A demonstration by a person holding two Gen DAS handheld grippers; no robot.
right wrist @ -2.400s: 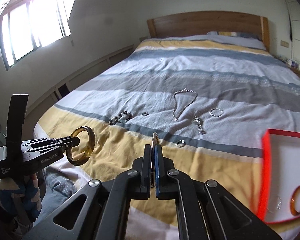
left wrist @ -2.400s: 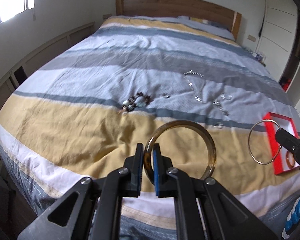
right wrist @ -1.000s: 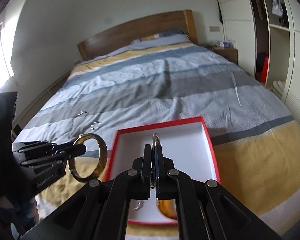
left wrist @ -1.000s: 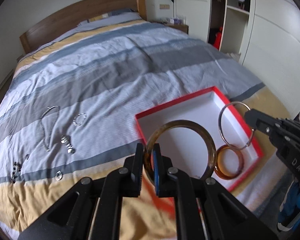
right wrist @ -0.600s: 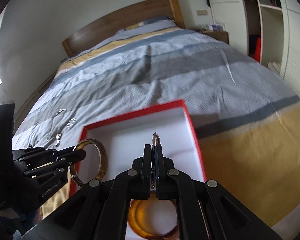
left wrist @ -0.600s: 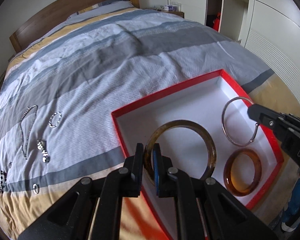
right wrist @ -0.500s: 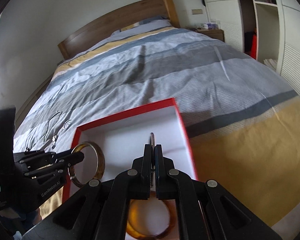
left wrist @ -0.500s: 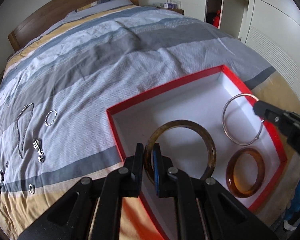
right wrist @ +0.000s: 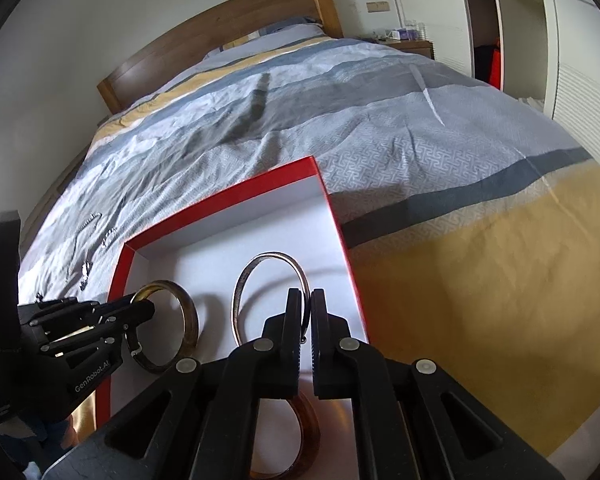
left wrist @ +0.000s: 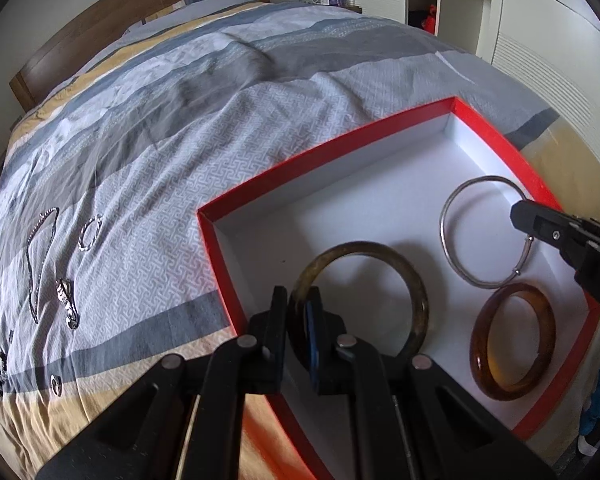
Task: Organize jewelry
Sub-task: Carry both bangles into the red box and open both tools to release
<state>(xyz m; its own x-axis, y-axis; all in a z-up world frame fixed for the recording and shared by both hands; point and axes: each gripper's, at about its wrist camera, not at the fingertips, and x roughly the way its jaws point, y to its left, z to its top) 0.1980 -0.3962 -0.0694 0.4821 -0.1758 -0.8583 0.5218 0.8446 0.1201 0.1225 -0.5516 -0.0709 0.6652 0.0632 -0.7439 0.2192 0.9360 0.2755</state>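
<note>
the left hand-held gripper [left wrist: 298, 320] is pointing steeply down, its jaws pinching the rim of a dark bangle [left wrist: 404, 276]. the right hand-held gripper [right wrist: 306, 312] is also tilting down, its jaws clamping a thin silver bangle [right wrist: 256, 266] at its edge. the two are hanging side by side, near each other but apart, the left one lying to the left of the right.

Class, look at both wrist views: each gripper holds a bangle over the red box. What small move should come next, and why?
Probably lower both a little more, then open. The left gripper is shut on the dark bangle and the right gripper on the silver bangle, both above the white floor of the red box, clear of the amber bangle already lying there.
</note>
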